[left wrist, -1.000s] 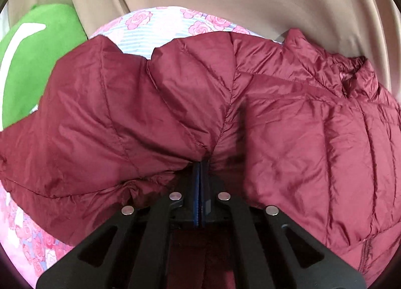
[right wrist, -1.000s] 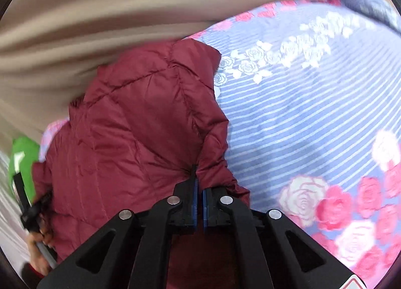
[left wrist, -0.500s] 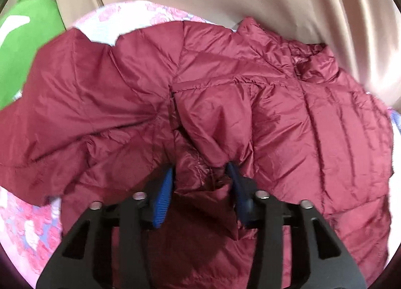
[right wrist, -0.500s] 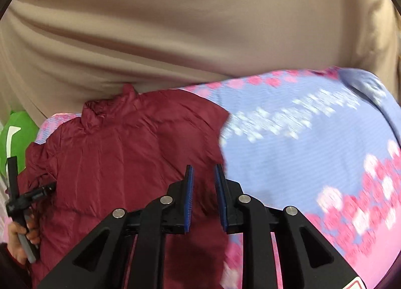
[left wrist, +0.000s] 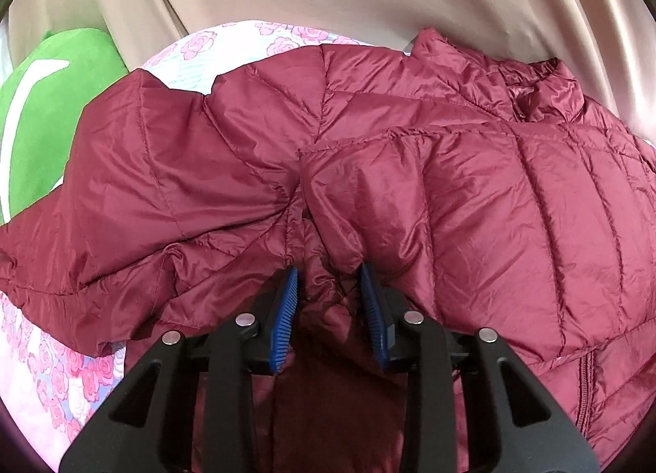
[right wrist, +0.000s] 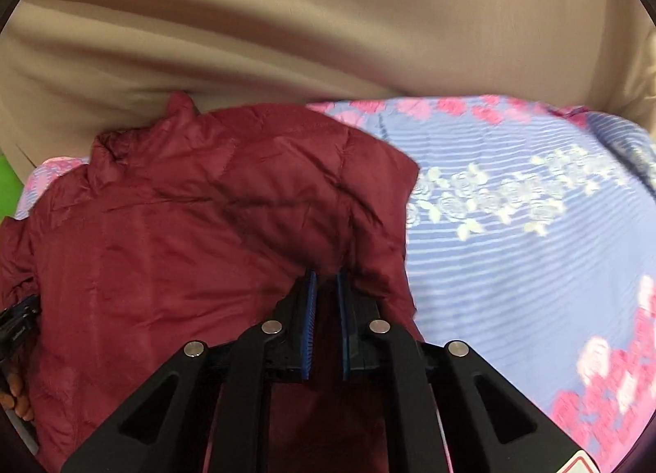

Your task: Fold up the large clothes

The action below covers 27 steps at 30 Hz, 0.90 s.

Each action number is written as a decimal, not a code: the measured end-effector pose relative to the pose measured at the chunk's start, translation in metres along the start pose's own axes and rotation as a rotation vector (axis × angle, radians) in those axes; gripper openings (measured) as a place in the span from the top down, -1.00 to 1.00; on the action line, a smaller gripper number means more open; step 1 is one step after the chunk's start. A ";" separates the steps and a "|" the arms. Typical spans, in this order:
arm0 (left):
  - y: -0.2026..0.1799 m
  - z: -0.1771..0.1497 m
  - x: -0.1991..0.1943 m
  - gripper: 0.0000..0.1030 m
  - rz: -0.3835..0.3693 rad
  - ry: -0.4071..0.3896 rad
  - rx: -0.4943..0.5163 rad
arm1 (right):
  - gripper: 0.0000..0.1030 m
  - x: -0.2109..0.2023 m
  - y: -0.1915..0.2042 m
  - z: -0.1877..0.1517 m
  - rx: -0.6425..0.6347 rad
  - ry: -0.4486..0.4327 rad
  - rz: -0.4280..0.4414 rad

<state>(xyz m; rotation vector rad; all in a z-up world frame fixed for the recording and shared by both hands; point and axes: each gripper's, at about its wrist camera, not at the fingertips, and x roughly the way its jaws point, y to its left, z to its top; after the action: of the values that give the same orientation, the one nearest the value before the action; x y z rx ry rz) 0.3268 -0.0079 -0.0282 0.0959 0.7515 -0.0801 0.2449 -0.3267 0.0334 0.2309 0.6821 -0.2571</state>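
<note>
A dark red quilted puffer jacket (left wrist: 471, 202) of shiny nylon lies spread on a bed covered by a floral sheet (right wrist: 533, 251) with blue stripes and pink and white roses. In the left wrist view the jacket fills most of the frame, its stand-up collar (left wrist: 529, 83) at the far right and a zipper (left wrist: 584, 387) running down at the near right. One sleeve (left wrist: 135, 194) reaches out to the left, rumpled, with its end lying over the pink rose print at the near left. A panel of the jacket is folded over the body, its edge forming a seam line across the middle.

The left gripper (left wrist: 330, 309) stands wide, its blue ribbed pads (left wrist: 287, 321) apart, with a bunched ridge of jacket fabric rising between them; whether the pads touch the cloth cannot be told. The right gripper (right wrist: 326, 309) is narrowly parted, blue pads (right wrist: 309, 321) close together over the jacket's right edge, with a thin gap between them and no cloth clamped that can be seen.

In the right wrist view the jacket lies to the left, and bare sheet stretches to the right and far side. Beige draped fabric (right wrist: 328, 22) hangs behind the bed in both views. A bright green cushion (left wrist: 49, 104) with a white curved mark sits at the far left, beside the sleeve. At the left edge of the right wrist view, fingers (right wrist: 18, 395) of the person's hand show beside a black part of the other tool.
</note>
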 end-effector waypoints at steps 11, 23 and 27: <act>0.055 0.012 -0.002 0.20 -0.136 0.027 -0.128 | 0.78 -0.017 -0.002 -0.029 -0.001 0.077 0.018; 0.360 -0.037 -0.066 -0.90 0.225 -0.023 -0.649 | 0.31 -0.135 0.013 -0.113 -0.163 0.038 0.112; 0.438 -0.062 -0.048 -0.83 0.253 0.011 -0.872 | 0.31 -0.142 0.018 -0.133 -0.139 0.077 0.100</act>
<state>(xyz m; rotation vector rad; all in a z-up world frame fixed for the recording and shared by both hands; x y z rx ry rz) 0.2969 0.4361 -0.0154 -0.6387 0.7250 0.4894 0.0662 -0.2483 0.0266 0.1415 0.7597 -0.1052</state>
